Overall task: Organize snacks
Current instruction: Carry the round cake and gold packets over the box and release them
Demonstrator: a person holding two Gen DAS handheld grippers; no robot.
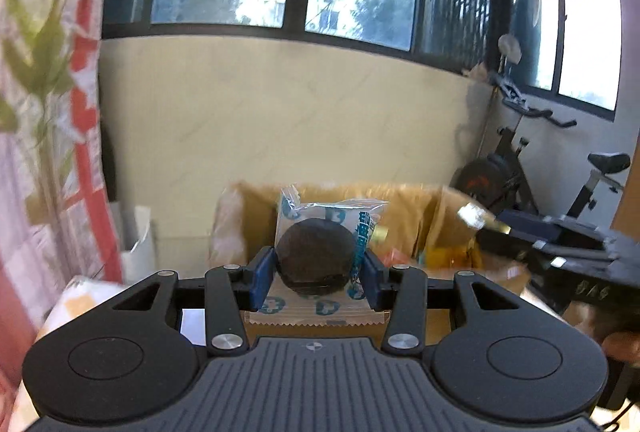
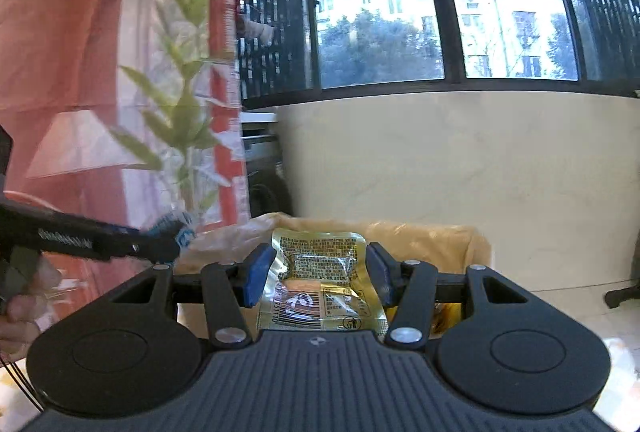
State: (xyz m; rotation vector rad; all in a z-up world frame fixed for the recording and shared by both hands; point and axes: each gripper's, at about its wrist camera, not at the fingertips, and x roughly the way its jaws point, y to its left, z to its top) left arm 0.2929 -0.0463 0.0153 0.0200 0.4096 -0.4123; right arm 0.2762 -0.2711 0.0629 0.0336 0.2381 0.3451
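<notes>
Left wrist view, left hand-held gripper [image 1: 316, 272]: its blue pads [image 1: 262, 282] are clamping a clear, blue-printed snack packet [image 1: 320, 252] from both sides, across the dark round cake inside. The grip is sitting on the firm cake rather than on the loose film, which is likely keeping the packet from sliding.

Left packet, attitude: it is standing nearly upright between the pads, sealed edges above and below, off any surface.

Right wrist view, right hand-held gripper [image 2: 316, 274]: its blue pads [image 2: 256, 278] are pressing on the two side edges of a gold foil sachet [image 2: 320, 280]. The foil is buckling between them, so the hold appears to be on soft material and only moderately secure.

Right sachet, attitude: printed back face is facing the camera, barcode end nearest the gripper body.

Destination, judged: a box lined with a yellow-brown bag [image 1: 404, 208] is lying directly beyond both packets, with orange and yellow items visible inside. Both loads are being held above and short of its opening, probably for release into it.

Mutual position: the two grippers are working side by side; each is showing in the other's view, near but apart.

Surroundings: cream wall [image 1: 280, 112], windows, patterned curtain [image 1: 48, 92], exercise bike [image 1: 520, 172].

Risk: the crumpled sachet may be slipping if tilted.
</notes>
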